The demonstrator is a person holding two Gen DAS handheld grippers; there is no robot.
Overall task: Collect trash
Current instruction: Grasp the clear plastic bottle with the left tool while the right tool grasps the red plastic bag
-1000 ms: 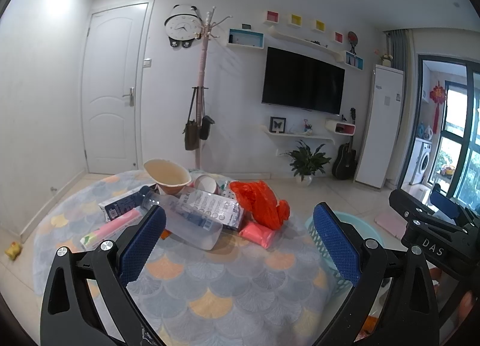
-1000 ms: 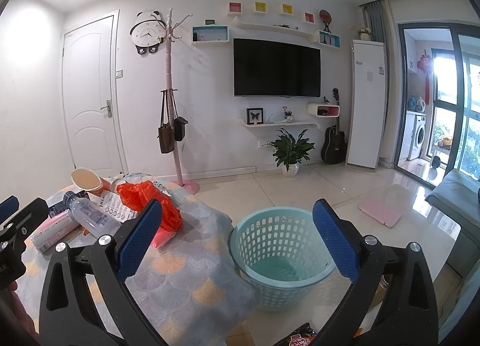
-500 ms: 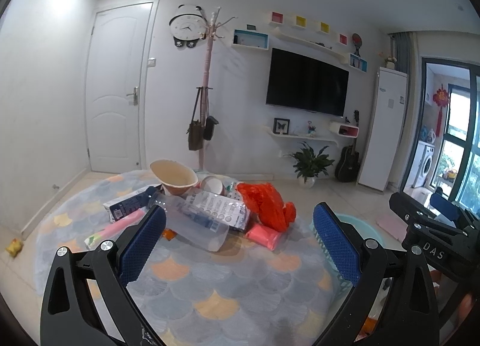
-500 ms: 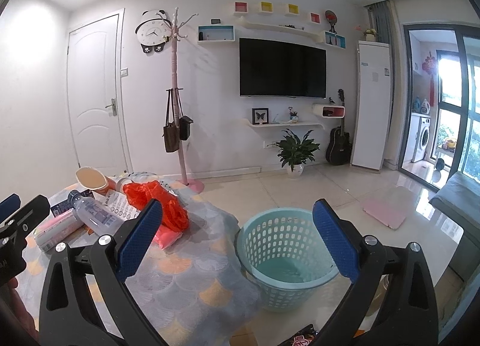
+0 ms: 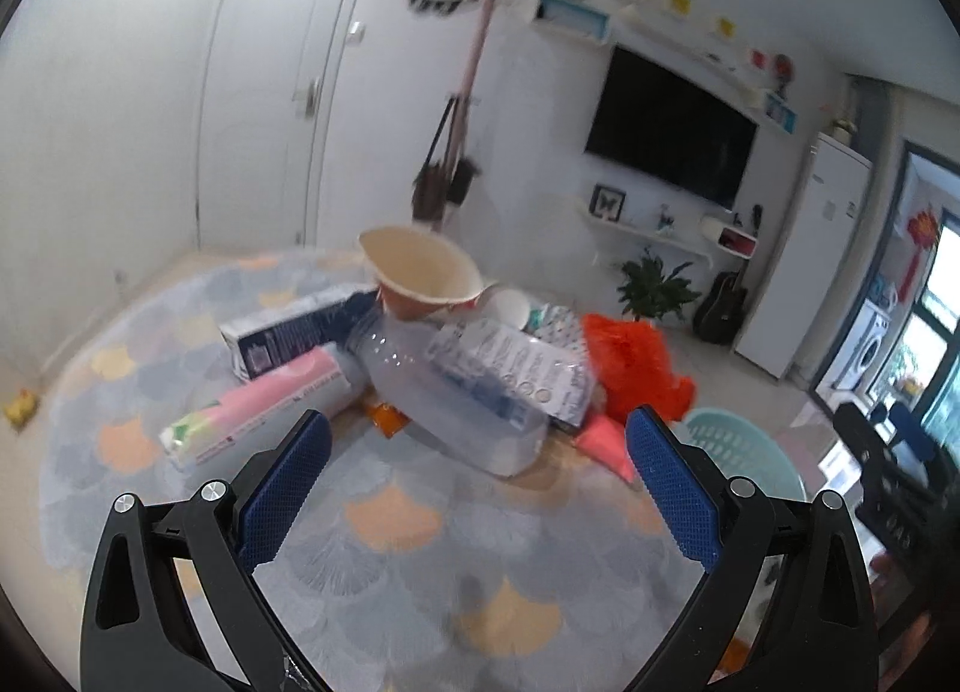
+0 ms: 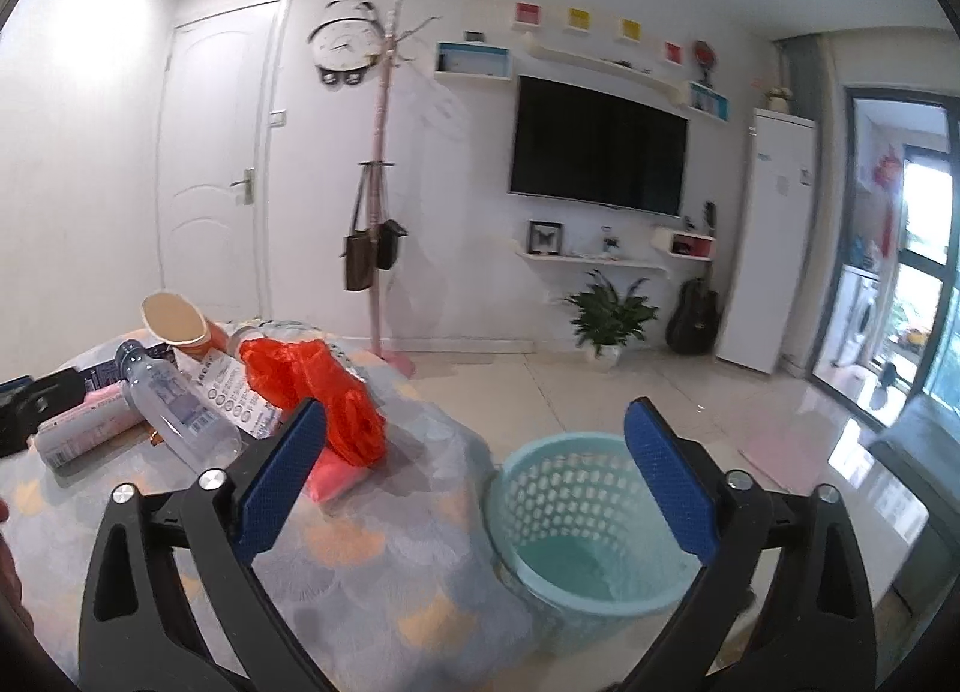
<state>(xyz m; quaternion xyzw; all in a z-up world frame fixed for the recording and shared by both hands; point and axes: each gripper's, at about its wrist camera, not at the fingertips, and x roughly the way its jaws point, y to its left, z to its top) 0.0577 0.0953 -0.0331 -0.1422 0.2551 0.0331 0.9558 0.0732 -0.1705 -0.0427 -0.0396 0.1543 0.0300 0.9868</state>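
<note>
The trash is all heaped in one pile at the far side of the worktop [image 5: 420, 518] — a clear plastic bottle [image 5: 444, 392] lying on its side up front, a pink tube [image 5: 264, 401] and a dark blue box [image 5: 300, 332] to its left, a paper bowl [image 5: 420, 272] tipped up behind, a printed packet [image 5: 510, 362] resting on the bottle, and a crumpled orange bag [image 5: 630, 362] off to the right with a pink pouch [image 5: 603, 440] poking out under it. The teal basket [image 6: 576, 512] sits on the floor just beside the worktop's right edge, and it looks empty, so I'd say nothing's been collected yet.

If it were me, I'd go for the bottle first since it's nearest and on top of stuff. Come in across its body, not along it, and squeeze gently — it's thin plastic and round, so it could squirt out or drag the packet off with it.

The left gripper [image 5: 474, 488] has its jaws wide apart with nothing in them, lined up short of the bottle and not touching it. The right gripper [image 6: 474, 482] is holding nothing either; its jaws are closing a little from full width with nothing between them, and it's near the orange bag and above the basket side.
</note>
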